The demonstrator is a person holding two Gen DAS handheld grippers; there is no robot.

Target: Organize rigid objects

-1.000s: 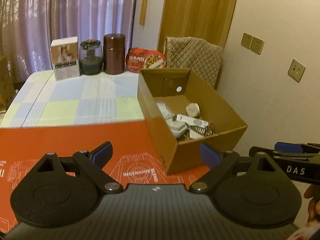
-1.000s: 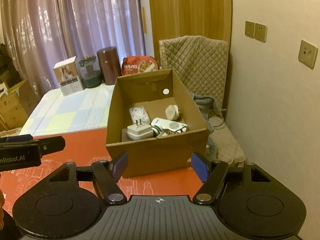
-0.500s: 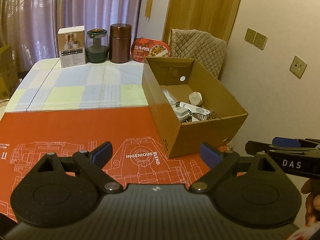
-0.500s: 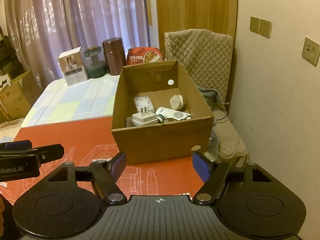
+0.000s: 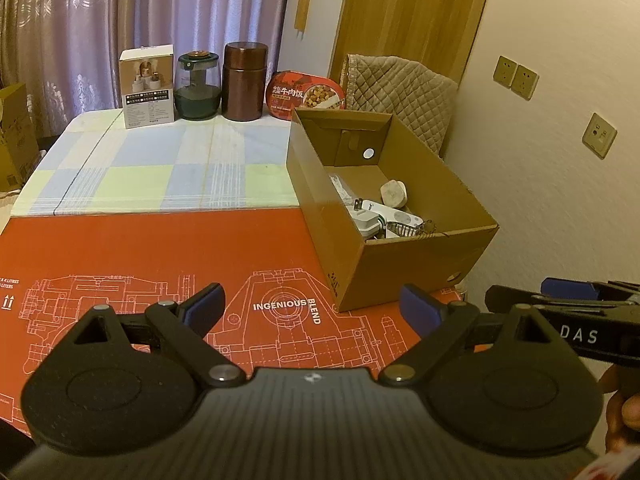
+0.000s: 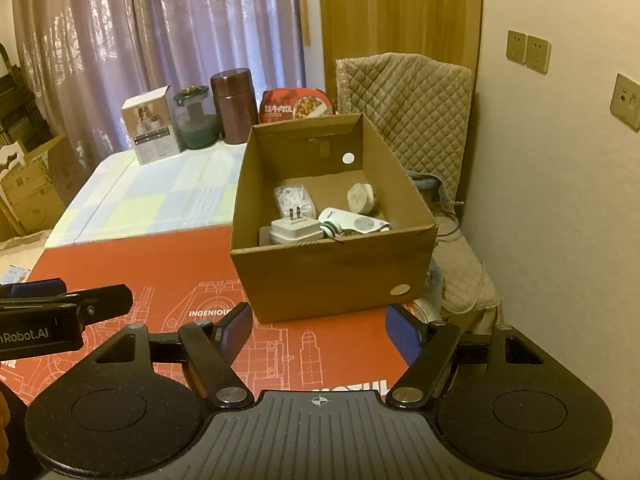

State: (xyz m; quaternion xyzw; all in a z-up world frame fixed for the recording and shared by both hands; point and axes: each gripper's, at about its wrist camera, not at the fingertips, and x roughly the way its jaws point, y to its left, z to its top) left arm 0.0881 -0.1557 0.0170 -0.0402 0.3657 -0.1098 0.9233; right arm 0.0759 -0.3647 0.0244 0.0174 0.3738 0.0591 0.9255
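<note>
Above red mat [image 6: 168, 272] | left gripper [image 5: 312, 306] wide, empty | right gripper [image 6: 318, 330] wide, empty

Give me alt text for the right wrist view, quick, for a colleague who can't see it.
An open cardboard box sits on a red mat, holding a white plug adapter and other small white items. The right gripper is below it in the picture, jaws open and empty. Four containers line the table's far edge.

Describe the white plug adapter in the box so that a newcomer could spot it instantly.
Find the open cardboard box on the red mat. Inside, against its near wall, lies the white plug adapter. Unlike the round plug and bagged white cable behind it, it is squarish, with two metal prongs pointing up.
</note>
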